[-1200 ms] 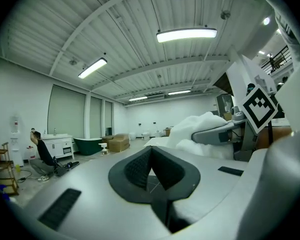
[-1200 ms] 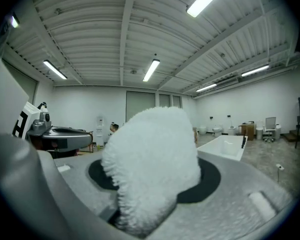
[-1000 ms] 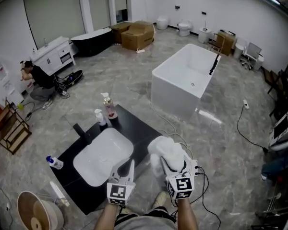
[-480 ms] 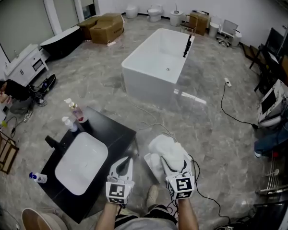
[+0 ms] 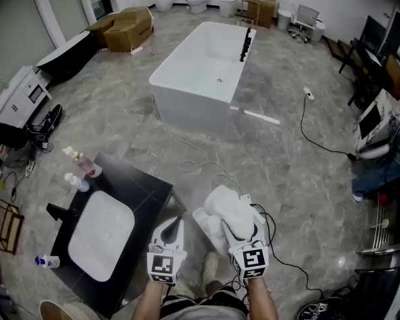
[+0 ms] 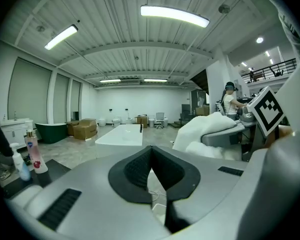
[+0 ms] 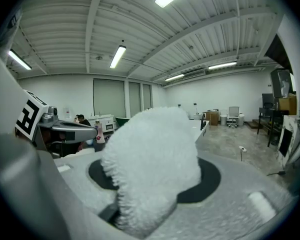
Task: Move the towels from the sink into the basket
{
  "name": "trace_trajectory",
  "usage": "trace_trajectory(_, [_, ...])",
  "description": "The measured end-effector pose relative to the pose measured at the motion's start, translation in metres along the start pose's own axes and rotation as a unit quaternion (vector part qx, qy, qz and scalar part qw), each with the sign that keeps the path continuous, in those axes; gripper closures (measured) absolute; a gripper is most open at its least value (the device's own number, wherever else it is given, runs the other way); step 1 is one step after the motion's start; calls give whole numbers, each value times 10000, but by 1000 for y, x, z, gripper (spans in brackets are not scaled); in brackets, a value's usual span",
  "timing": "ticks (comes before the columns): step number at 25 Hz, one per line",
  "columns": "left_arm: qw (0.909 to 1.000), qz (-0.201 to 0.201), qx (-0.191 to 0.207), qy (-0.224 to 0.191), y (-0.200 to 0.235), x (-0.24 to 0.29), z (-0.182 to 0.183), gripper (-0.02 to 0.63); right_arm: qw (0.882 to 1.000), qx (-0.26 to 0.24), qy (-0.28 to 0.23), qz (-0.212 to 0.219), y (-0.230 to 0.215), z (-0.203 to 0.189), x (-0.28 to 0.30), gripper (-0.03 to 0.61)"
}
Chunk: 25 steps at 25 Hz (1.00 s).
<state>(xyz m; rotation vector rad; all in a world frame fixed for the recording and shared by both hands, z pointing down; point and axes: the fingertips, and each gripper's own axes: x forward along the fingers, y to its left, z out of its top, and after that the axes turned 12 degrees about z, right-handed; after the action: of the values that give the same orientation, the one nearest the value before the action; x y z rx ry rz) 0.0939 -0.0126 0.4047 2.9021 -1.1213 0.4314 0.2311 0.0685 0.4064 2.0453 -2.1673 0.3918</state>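
The white fluffy towel (image 5: 225, 209) is bunched in the right hand-held gripper (image 5: 235, 229), whose jaws are clamped on it. In the right gripper view the towel (image 7: 152, 164) stands up between the black pads (image 7: 210, 181) and fills the middle of the picture. It is held in the air over the grey marble floor (image 5: 300, 172), just right of the black surface (image 5: 147, 189) and clear of the white oval sink (image 5: 101, 235) set into that surface.

The left hand-held gripper (image 5: 178, 223) is just beside the right one, jaws together with nothing between them. In the left gripper view its black pads (image 6: 132, 171) meet at the tip, and the towel shows off to the right.

The tan round basket (image 5: 59, 309) shows only in part at the bottom left edge of the head view, past the near corner of the surface and well apart from the towel.

A black faucet (image 5: 59, 213) stands at the sink's left side. Near the surface's far corner are a pump bottle of pink liquid (image 5: 85, 165) and a small white spray bottle (image 5: 75, 180), and a blue-capped bottle (image 5: 47, 262) lies at the surface's left edge.

Farther off stand a white freestanding bathtub (image 5: 200, 69) and brown cardboard boxes (image 5: 123, 27). A white cable (image 5: 203, 167) trails on the floor between the bathtub and the towel.
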Motion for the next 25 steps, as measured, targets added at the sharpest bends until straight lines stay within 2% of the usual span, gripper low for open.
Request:
trace_trajectory(4, [9999,-92,11,128,-8,32,-34,604,9999,113,74,-62,-21,-41,18,305])
trace_trajectory(9, [9982,-406,40,432,-24,59,-79,604,9991,262,263,-180,-38,-86,39,305])
trace_trajectory(14, [9957,-611,54,690,-36,85,-135,604,9985,329,359,-260,-55,-136,62,305])
trace_trajectory(19, [9926,-629,-234,1011,-46,116,-189,604,9981,254,510,-235,-74,-201,90,305])
trace_trajectory(25, [9895,-820,35,1190,-53,149,-274,604,9961,304,815,-151,-87,-284,118,305])
